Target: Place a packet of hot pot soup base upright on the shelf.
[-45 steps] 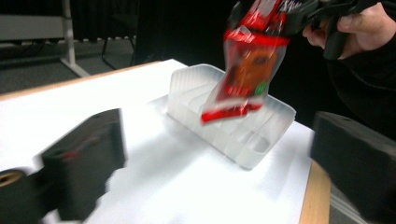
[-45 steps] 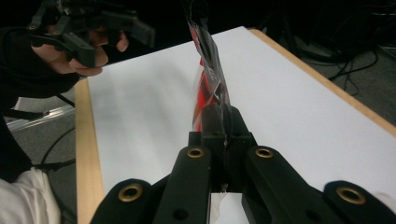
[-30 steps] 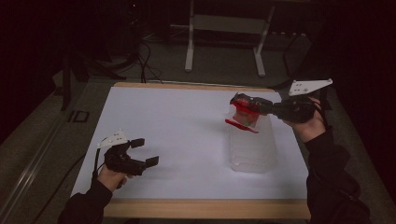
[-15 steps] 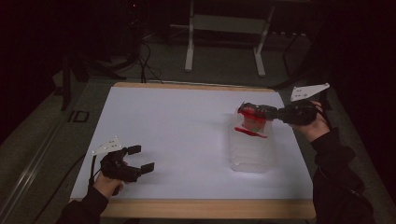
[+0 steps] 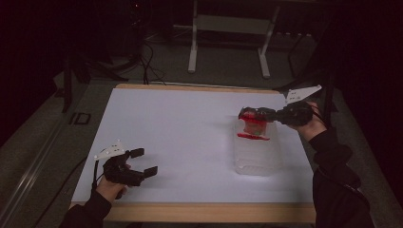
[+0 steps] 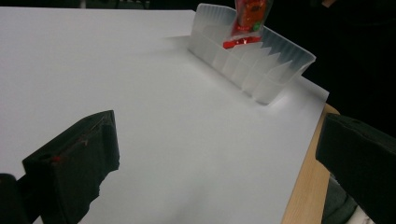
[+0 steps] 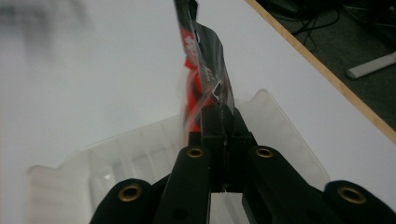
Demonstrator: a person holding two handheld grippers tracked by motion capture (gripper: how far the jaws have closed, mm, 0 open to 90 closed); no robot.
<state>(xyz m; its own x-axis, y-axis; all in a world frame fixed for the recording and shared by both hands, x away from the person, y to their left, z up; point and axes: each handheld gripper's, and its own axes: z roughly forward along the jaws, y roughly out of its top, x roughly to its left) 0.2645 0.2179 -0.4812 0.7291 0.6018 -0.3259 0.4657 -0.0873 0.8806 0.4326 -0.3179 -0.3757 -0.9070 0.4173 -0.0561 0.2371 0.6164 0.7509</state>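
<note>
- The right claw point(image 5: 244, 114) is clamped on a red packet point(image 5: 253, 127), pinching it by one edge so that the packet hangs below the jaws (its long axis runs downward, as the left claw's view shows).
- The packet sits directly over a clear plastic bin point(image 5: 256, 159), at the bin's far end, with its lower edge at or just inside the rim; I cannot tell whether it touches the bin's floor.
- The coming move, as I judge it, turns on this one relation: the bin lies straight below the claw, so the packet needs only to go down and be let go, with no sideways shift.
- The left claw point(image 5: 145, 163) stands open and holds nothing, low over the white tabletop point(image 5: 180, 128) at its near left corner, well apart from the bin.
- The right hand is by far the nearer of the two to the bin.
</note>
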